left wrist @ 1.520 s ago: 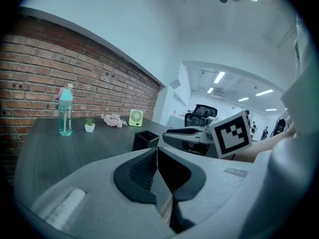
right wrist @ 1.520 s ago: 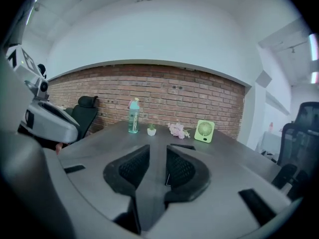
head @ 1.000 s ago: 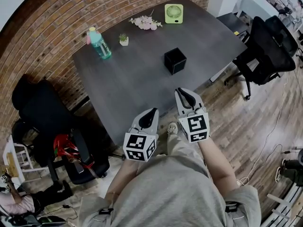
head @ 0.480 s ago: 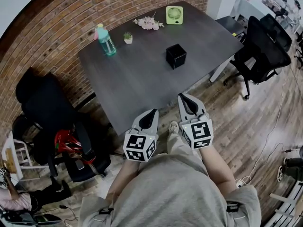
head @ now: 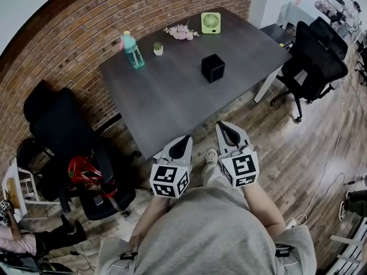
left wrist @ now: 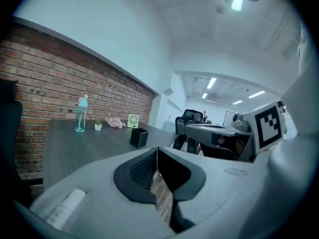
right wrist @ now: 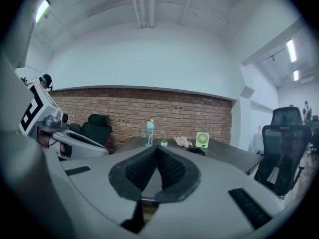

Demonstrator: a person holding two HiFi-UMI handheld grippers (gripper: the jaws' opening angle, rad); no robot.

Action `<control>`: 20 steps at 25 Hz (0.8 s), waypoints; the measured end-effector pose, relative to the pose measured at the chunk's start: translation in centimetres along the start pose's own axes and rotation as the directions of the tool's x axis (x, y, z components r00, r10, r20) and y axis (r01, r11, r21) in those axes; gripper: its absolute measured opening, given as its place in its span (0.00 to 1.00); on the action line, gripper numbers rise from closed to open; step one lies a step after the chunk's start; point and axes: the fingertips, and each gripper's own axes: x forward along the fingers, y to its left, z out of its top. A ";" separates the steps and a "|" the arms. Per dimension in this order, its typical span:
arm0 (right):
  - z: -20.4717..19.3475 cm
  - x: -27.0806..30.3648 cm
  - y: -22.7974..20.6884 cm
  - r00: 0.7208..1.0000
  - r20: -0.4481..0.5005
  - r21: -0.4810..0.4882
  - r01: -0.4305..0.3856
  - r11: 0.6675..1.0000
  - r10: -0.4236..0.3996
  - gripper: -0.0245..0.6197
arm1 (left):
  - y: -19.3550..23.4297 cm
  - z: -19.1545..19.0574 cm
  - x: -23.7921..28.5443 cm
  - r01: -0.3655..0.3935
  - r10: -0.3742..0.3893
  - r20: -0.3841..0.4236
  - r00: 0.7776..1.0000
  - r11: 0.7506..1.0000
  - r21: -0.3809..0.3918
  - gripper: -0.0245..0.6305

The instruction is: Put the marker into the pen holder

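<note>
The black cube pen holder point(head: 213, 68) stands on the dark table point(head: 172, 96), toward its far right part; it also shows in the left gripper view point(left wrist: 139, 137). No marker is visible in any view. My left gripper point(head: 186, 138) and right gripper point(head: 223, 125) hang side by side off the table's near edge, above the wooden floor, well short of the holder. Both are shut with nothing between their pads. The left gripper view shows its jaws point(left wrist: 157, 151) pressed together, and the right gripper view shows the same point(right wrist: 157, 151).
On the table's far side stand a teal bottle point(head: 133, 50), a small potted plant point(head: 157, 48), pink flowers point(head: 182, 32) and a green fan point(head: 210, 22). Black office chairs sit at the right point(head: 318, 56) and left point(head: 57, 130). A red object point(head: 86, 179) lies on a low chair.
The head view has drawn back a little from the table, which now sits higher and further off. Both grippers sit slightly lower in the view and stay shut.
</note>
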 end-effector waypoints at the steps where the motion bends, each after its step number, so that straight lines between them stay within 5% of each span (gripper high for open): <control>1: -0.1 -0.3 0.2 1.000 0.001 0.000 -0.001 1.000 0.001 0.04 | -0.2 -0.1 -0.3 0.001 -0.001 0.000 1.000 1.000 0.000 0.07; 20: -0.5 -2.2 1.0 1.000 0.007 0.004 0.000 1.000 0.000 0.04 | -1.9 -0.7 -1.3 0.024 -0.024 0.001 1.000 1.000 0.010 0.07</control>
